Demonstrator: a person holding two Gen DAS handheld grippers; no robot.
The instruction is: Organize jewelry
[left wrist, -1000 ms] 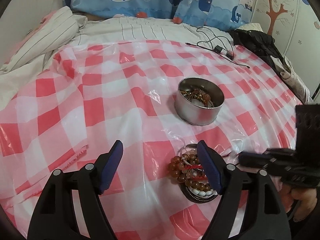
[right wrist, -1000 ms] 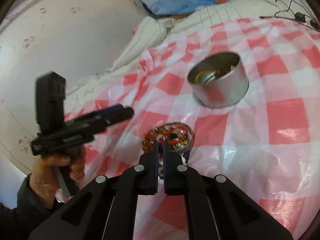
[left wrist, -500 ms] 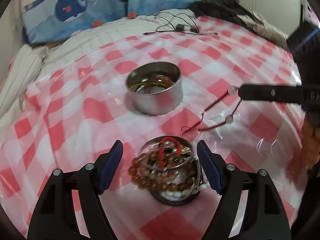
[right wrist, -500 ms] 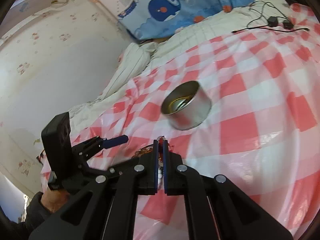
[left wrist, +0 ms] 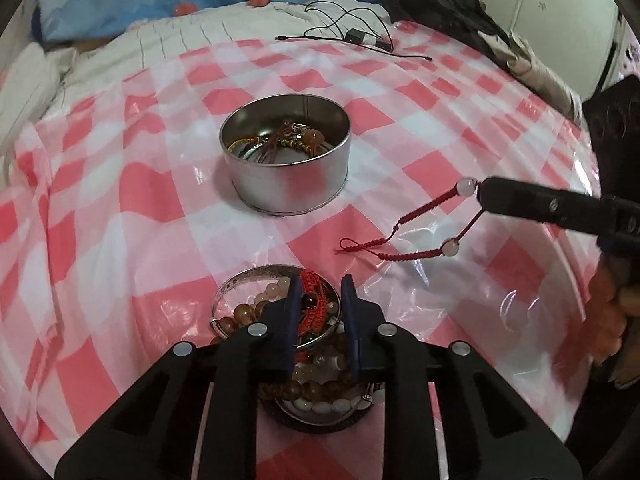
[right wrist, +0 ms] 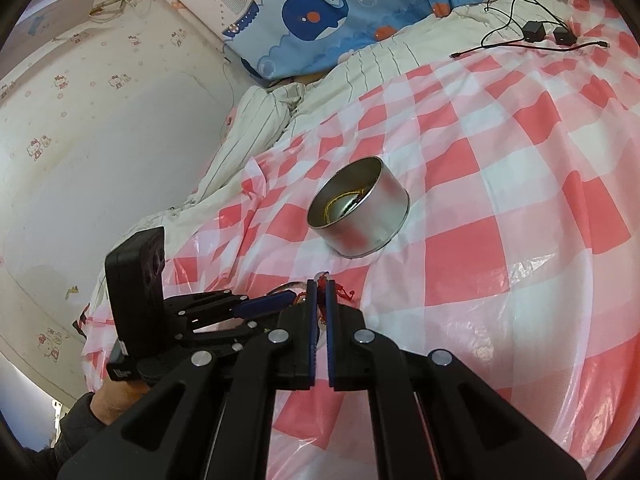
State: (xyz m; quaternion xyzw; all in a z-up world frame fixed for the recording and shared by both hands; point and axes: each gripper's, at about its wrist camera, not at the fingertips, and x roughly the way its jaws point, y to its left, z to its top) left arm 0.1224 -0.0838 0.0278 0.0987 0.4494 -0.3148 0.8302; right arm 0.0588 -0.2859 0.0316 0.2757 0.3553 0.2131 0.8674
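Up close in the left wrist view, the left gripper (left wrist: 320,288) hangs low over a heap of bead bracelets (left wrist: 276,316) piled on a shallow round lid (left wrist: 320,420), its two blue pads narrowed around a red woven bracelet (left wrist: 310,300) on top of the pile; whether the pads actually press on it I cannot tell. The person's left hand (right wrist: 108,396), seen in the right wrist view, grips that tool from below at the lower left, and the tool points level across the cloth. The right gripper (right wrist: 320,284) reaches in from the right side of the left view as a long dark bar held nearly level, with the right hand (left wrist: 608,320) wrapped on its handle at the edge. Its pads are pinched together on a red cord bracelet (left wrist: 400,240), which droops from the tips in a loop with two pale beads (left wrist: 466,187), its knotted tail lying near or on the cloth. This cord hangs between the lid and the round metal tin (left wrist: 286,160), just to the right of both. That tin stands upright on the red and white checked plastic cloth (left wrist: 120,200) and holds a gold bangle (left wrist: 244,145) and other beaded pieces. Behind lie black cables (left wrist: 352,36), a striped blanket (right wrist: 256,128) and a whale-print pillow (right wrist: 320,12).
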